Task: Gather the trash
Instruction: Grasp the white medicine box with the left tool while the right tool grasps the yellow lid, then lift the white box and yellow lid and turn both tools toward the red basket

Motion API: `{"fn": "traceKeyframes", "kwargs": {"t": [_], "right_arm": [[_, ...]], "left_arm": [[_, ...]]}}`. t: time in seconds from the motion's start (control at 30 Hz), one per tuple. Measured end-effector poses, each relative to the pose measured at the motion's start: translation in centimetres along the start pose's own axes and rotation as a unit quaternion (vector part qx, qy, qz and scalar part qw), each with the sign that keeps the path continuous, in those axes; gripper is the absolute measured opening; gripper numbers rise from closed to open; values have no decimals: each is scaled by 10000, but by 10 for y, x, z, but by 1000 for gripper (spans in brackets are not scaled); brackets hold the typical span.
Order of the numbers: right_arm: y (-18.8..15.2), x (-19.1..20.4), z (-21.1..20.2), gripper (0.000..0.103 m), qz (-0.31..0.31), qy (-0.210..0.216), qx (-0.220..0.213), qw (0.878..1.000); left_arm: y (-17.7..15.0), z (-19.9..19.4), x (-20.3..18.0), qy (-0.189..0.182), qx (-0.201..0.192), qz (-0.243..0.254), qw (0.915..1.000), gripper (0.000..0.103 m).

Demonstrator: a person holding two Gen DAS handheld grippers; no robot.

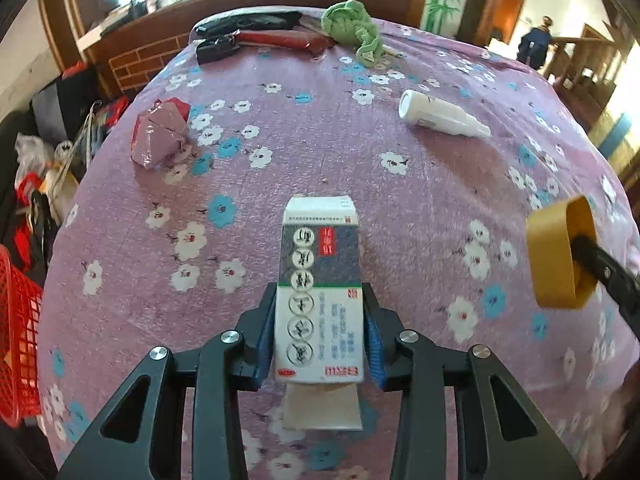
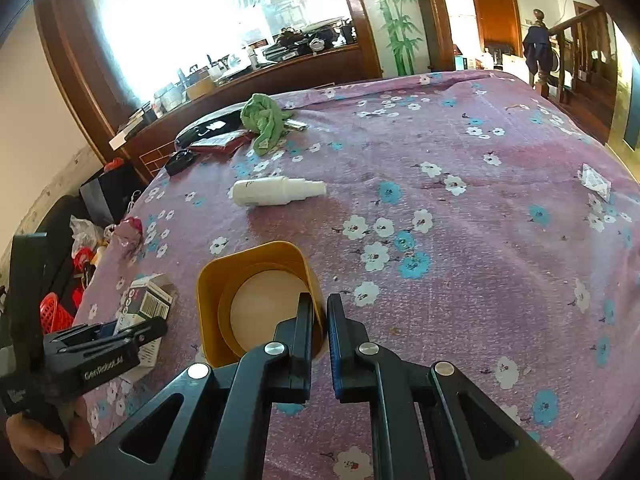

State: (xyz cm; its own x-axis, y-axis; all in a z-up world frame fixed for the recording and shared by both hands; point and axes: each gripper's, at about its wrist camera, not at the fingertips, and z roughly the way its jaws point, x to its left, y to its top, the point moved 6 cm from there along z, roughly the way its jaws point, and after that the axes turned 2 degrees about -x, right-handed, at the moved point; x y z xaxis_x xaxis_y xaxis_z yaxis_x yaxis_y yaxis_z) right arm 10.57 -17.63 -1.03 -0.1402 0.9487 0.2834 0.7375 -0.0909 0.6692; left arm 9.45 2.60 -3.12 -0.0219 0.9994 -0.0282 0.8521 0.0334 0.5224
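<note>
Medicine box (image 1: 320, 300), its printed characters unreadable, sits clamped in the left gripper (image 1: 320, 336) at 6 o'clock. One yellow cup (image 2: 256, 300): the right gripper (image 2: 320, 320) pinches its wall. "GenRobot.AI" marks the left gripper.

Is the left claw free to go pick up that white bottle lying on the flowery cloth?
Probably not yet: the left claw is shut on the medicine box, so it is occupied. The path to the white bottle over the cloth looks unobstructed.
</note>
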Motion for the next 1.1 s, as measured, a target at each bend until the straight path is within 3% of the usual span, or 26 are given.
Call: {"fn": "traceKeyframes", "kwargs": {"t": [0.2,0.43,0.63,1.1], "right_arm": [[-3,10,2,8,-191,87,-31,9998],[-3,24,-1,8,-413,164,-226,9988],[-6,32,1,8,-591,161,-218,9979],[-10,35,4,8,-673,176,-145,9975]], "left_arm": [[-4,-6,2,-268,-555,-172,9980,33],[3,-25,11,-48,-1377,-386,9897,33],[5,-30,16,185,-1525,-330,9876,33],[3,-33,13,337,-1626,-168,9860,33]]}}
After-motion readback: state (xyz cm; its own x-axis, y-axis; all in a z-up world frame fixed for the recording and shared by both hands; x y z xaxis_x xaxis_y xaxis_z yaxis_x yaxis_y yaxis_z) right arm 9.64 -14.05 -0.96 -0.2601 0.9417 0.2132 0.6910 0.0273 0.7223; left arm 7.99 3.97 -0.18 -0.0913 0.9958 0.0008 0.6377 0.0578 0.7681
